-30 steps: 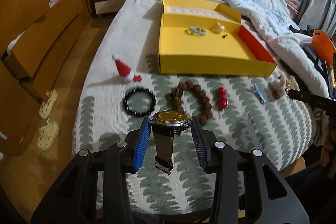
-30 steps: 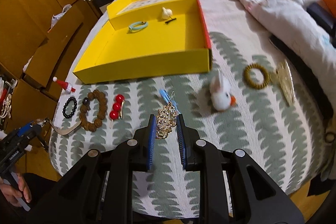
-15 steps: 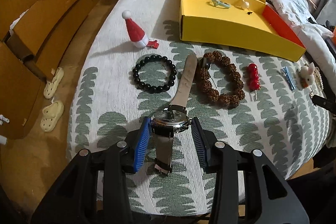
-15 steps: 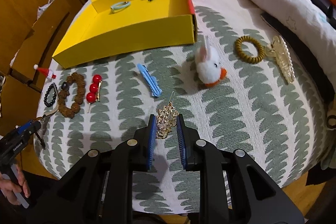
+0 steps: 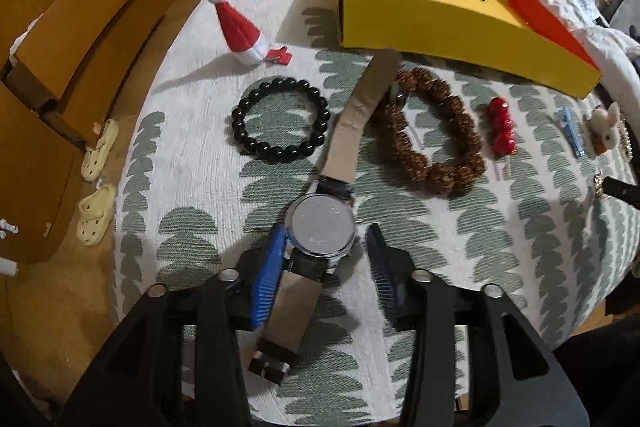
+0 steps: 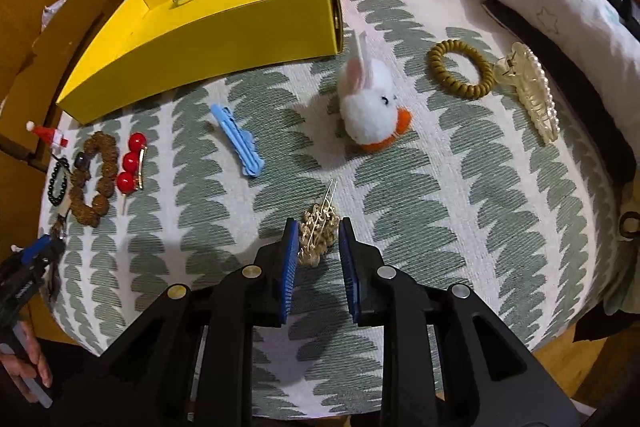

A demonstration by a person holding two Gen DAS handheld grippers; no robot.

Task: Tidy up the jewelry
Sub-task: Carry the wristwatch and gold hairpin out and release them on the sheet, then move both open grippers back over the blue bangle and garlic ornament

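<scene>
Two hand-held grippers: the left hand-held gripper [image 5: 326,259] gapes wide around the floppy-strapped watch [image 5: 322,229], best gripped by its rigid case, while the right hand-held gripper [image 6: 319,251] narrowly brackets a delicate gold brooch [image 6: 318,227]

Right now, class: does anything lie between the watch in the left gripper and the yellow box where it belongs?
Yes. The watch lies on the bedspread between the open left gripper fingers. The black bead bracelet and brown bead bracelet lie between it and the yellow box.

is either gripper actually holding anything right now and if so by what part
Left gripper: nothing; its open jaws straddle the watch lying on the bed. Right gripper: jaws flank the gold hairpin; a grip cannot be told.
</scene>
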